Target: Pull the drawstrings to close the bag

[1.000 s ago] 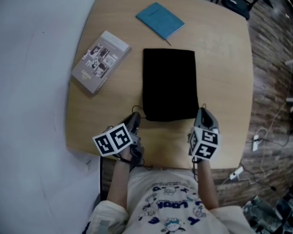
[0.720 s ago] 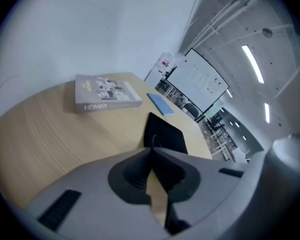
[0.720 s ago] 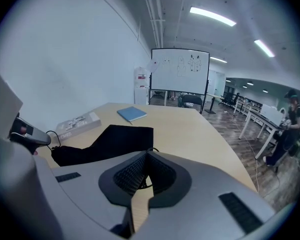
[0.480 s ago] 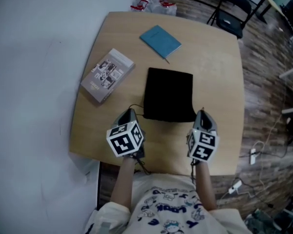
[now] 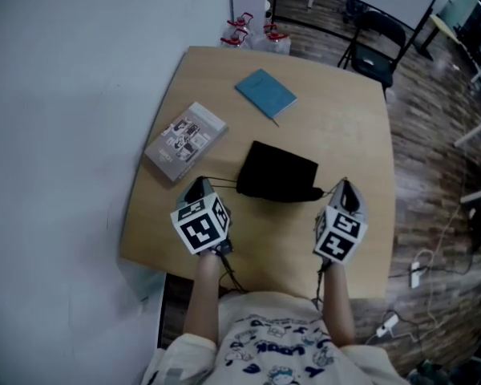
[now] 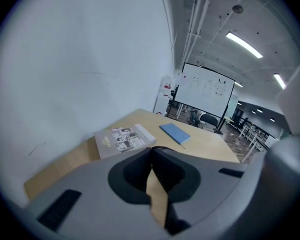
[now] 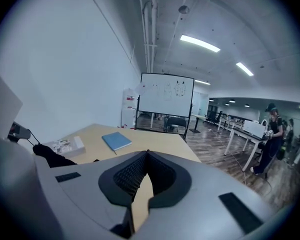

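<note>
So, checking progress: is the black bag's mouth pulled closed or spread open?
Partly gathered: the black bag looks bunched at its near edge, drawstrings running to the left gripper and right gripper. Fully shut: cannot tell.

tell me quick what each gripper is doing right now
left gripper: closed, pinching the left drawstring of the black bag.
right gripper: closed, pinching the right drawstring.
</note>
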The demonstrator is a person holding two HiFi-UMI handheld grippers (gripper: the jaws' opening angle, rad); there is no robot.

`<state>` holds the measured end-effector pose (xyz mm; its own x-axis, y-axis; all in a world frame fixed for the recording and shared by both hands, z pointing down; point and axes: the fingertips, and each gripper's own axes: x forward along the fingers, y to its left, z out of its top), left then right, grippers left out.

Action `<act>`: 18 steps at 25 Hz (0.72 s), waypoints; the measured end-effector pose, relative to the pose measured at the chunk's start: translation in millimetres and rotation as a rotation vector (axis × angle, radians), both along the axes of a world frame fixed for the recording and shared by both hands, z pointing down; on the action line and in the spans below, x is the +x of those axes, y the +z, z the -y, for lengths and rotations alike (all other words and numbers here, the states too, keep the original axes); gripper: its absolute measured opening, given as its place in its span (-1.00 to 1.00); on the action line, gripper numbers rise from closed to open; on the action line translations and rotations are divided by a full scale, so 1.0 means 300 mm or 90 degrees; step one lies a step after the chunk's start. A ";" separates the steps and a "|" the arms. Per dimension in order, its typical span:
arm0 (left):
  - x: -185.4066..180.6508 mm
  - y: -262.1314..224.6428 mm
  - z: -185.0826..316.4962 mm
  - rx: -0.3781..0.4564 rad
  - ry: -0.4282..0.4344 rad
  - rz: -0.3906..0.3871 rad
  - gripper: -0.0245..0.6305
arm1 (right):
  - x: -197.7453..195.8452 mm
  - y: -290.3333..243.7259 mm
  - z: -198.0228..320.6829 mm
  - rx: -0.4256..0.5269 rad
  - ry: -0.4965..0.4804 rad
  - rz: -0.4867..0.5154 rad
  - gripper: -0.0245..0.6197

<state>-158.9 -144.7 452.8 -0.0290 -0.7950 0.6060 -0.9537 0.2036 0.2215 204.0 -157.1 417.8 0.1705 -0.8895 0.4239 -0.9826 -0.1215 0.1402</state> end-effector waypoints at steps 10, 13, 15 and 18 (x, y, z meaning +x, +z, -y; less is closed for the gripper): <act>-0.089 -0.075 0.007 0.026 -0.054 0.037 -0.91 | 0.065 -0.099 -0.005 0.022 0.070 -0.033 -0.90; -0.121 -0.081 0.002 0.031 -0.073 0.052 -0.91 | 0.096 -0.105 -0.006 0.025 0.091 -0.043 -0.91; -0.133 -0.085 0.000 0.033 -0.083 0.056 -0.91 | 0.112 -0.115 -0.006 0.029 0.105 -0.056 -0.91; -0.146 -0.106 -0.008 0.039 -0.096 0.074 -0.91 | 0.138 -0.135 -0.009 0.036 0.125 -0.071 -0.91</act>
